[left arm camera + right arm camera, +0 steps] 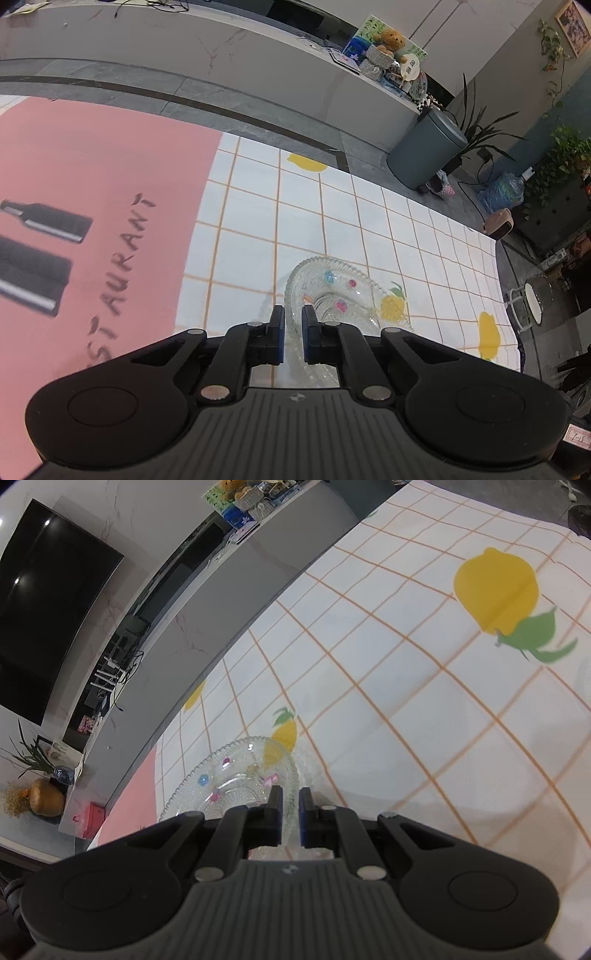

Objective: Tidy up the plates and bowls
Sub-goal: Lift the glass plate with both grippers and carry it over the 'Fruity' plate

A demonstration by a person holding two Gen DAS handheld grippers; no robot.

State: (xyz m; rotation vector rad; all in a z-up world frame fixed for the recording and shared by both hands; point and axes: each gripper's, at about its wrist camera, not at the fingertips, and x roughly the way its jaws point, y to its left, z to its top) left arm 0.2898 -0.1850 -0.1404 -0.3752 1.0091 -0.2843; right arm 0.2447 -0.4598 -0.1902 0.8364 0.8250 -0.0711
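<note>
Both claws, left gripper (293, 314) and right gripper (291, 795), pinch opposite rims of one glass plate (332, 291). It seems tilted off the tablecloth (369, 221), though glare blurs this. Stacking appears barely begun.

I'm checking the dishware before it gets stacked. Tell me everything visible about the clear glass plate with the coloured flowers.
The glass plate is clear, with a beaded, scalloped rim and small pink, blue and orange flower decals. It looks tilted above the lemon-print checked tablecloth. The left tool and the right tool are each shut on its rim, at opposite sides. Nothing lies in it.
</note>
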